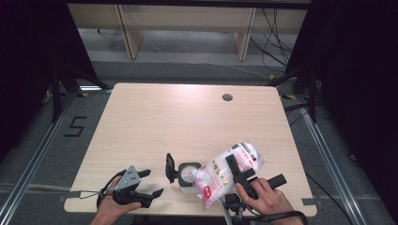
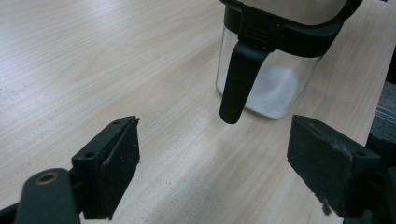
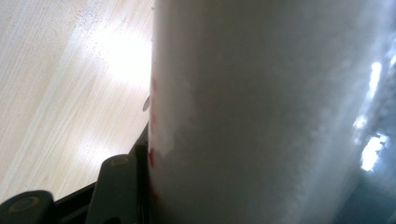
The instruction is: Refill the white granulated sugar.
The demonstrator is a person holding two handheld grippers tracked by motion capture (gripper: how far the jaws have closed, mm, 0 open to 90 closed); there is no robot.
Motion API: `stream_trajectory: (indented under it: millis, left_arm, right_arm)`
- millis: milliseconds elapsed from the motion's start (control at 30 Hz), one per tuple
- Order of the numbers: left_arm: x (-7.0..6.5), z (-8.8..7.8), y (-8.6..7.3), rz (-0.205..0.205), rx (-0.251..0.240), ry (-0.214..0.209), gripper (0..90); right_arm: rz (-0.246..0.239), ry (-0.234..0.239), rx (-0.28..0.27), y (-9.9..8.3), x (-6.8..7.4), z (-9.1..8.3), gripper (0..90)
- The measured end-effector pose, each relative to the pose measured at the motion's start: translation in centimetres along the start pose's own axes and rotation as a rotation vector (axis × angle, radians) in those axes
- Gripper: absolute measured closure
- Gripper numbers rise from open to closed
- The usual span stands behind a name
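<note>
The right gripper (image 1: 236, 169) holds a clear plastic bag (image 1: 224, 174) of white grains with red print — its jaws are clamped across the bag's middle, and the bag lies tilted, its lower end over the mouth of the glass jar (image 1: 188, 174). In the right gripper view the bag (image 3: 261, 112) presses close against the lens, a pale blurred mass, with one black jaw just showing at its left side; the other jaw seems to be hidden behind the bag.

The jar stands near the front edge of the tabletop (image 1: 187, 117), about midway along it, with its black hinged lid (image 1: 170, 168) swung open and standing up on the jar's left side. In the left gripper view the jar (image 2: 271, 74) holds a low layer of white grains.

The left gripper (image 1: 149, 183) hovers near the front left corner of the tabletop, well apart from the jar — its jaws stand wide with nothing between them.
</note>
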State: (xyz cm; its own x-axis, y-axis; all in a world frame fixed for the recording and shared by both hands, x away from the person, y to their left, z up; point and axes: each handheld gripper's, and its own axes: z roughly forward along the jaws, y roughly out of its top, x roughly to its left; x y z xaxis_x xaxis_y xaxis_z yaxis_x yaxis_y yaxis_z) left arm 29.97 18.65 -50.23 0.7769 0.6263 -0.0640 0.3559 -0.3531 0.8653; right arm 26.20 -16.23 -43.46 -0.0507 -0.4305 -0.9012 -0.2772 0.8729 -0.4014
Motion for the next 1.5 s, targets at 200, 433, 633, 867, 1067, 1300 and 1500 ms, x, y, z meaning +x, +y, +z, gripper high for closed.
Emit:
stream_trajectory:
  millis: [200, 433, 633, 867, 1067, 1300, 1500]
  left_arm:
    - [0.14, 0.01, 0.04, 0.021, 0.001, -0.004, 16.4]
    - [0.00, 0.02, 0.00, -0.005, -0.007, -0.005, 16.4]
    - [0.02, 0.06, 0.06, 0.011, -0.012, -0.009, 16.4]
    - [-0.03, 0.07, 0.05, -0.014, -0.015, -0.010, 16.4]
    - [-0.01, 0.03, 0.07, -0.008, -0.013, -0.011, 16.5]
    - [0.03, 0.04, 0.07, -0.004, -0.018, -0.005, 16.5]
    - [0.13, 0.07, 0.11, 0.017, -0.011, -0.009, 16.5]
  right_arm:
    - [0.022, -0.002, 0.003, -0.12, 0.12, -0.03, 46.9]
    - [0.006, -0.001, 0.003, -0.13, 0.05, -0.03, 47.0]
    - [0.005, -0.003, 0.005, -0.15, 0.11, -0.05, 47.0]
    - [-0.008, -0.003, 0.000, -0.13, 0.04, -0.02, 47.1]
    - [-0.029, -0.002, -0.008, 0.08, -0.01, 0.01, 47.1]
    - [-0.014, -0.001, -0.001, 0.16, 0.23, -0.05, 47.2]
    - [-0.042, 0.001, -0.007, 0.17, 0.21, 0.05, 47.2]
